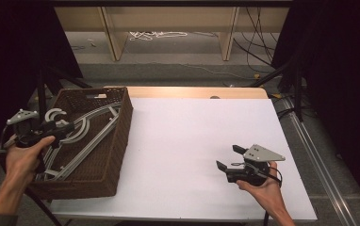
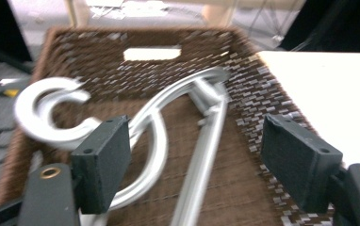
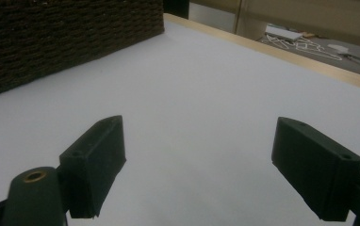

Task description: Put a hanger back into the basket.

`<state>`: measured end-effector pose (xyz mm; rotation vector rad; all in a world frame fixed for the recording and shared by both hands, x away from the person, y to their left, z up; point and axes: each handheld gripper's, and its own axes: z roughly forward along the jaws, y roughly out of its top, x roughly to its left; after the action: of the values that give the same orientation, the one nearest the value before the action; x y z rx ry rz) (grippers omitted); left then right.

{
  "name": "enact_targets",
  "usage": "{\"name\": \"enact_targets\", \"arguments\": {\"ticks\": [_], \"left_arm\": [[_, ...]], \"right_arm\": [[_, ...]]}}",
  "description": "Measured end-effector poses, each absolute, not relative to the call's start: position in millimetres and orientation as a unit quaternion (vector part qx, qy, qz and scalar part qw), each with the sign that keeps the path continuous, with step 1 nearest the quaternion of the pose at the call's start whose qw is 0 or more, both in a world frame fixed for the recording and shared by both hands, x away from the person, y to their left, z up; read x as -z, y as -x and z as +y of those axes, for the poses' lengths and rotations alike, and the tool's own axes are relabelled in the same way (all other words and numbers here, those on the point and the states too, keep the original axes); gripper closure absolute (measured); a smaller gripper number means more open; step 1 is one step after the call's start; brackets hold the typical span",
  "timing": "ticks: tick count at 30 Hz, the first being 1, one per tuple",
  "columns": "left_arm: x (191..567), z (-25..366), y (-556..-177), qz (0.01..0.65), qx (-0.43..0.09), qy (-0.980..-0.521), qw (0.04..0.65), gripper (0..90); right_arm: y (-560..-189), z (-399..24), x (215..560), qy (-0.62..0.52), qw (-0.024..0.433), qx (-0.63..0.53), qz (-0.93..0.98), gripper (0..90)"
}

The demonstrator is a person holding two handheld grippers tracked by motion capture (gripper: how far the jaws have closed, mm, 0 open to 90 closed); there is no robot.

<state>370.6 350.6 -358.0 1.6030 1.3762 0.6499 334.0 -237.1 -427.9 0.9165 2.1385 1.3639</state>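
Observation:
A brown wicker basket (image 1: 118, 141) stands on the left part of the white table (image 1: 187, 141). It holds grey metal parts: curved rails (image 1: 86, 123), straight bars (image 1: 81, 150) and a C-shaped ring (image 1: 54, 113). My left gripper (image 1: 65, 127) hovers over the basket's left side, open and holding nothing. In the left gripper view its jaws (image 2: 199, 169) stand wide apart above the curved rails (image 2: 157, 141), with the ring (image 2: 51, 113) just beyond the left jaw. My right gripper (image 1: 229, 157) is held low over the table's right front, open and holding nothing (image 3: 197, 169).
The basket's woven wall (image 3: 65, 37) shows far off in the right gripper view, with bare white table (image 3: 206, 84) in between. Behind the table are wooden furniture legs (image 1: 114, 42) and loose cables (image 1: 157, 34) on the floor. Dark stands flank both sides.

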Motion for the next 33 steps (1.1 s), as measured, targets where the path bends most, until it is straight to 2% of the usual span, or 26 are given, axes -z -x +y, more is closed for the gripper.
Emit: {"name": "enact_targets", "arguments": {"ticks": [5, 11, 14, 15, 23, 24, 30, 33], "left_arm": [[349.8, 323.0, -357.1, 0.519, -0.26, -0.658, 0.48, 23.1], [345.2, 292.7, -344.3, 0.489, -0.253, -0.662, 0.509, 23.0], [345.8, 279.4, -339.2, 0.478, -0.229, -0.663, 0.529, 23.0], [346.0, 275.9, -337.8, 0.475, -0.229, -0.664, 0.53, 23.0], [348.4, 248.8, -332.3, 0.444, -0.225, -0.679, 0.539, 22.6], [348.5, 246.1, -331.9, 0.441, -0.224, -0.681, 0.54, 22.5], [350.8, 230.1, -327.6, 0.423, -0.223, -0.685, 0.549, 22.6], [353.7, 219.2, -323.5, 0.411, -0.221, -0.693, 0.55, 22.6]], "right_arm": [[-331.7, -236.8, 426.9, -0.337, 0.215, -0.494, 0.772, 17.8], [-329.9, -236.6, 426.6, -0.339, 0.229, -0.503, 0.762, 17.6], [-328.6, -236.4, 426.8, -0.343, 0.218, -0.503, 0.763, 17.5], [-329.4, -237.3, 427.0, -0.338, 0.228, -0.502, 0.763, 17.5], [-325.5, -236.1, 426.1, -0.344, 0.215, -0.498, 0.766, 17.4], [-326.1, -235.8, 426.9, -0.342, 0.228, -0.504, 0.76, 17.4], [-322.9, -235.9, 426.1, -0.343, 0.216, -0.502, 0.764, 17.4], [-321.8, -235.2, 427.0, -0.343, 0.227, -0.506, 0.758, 17.3]]}}
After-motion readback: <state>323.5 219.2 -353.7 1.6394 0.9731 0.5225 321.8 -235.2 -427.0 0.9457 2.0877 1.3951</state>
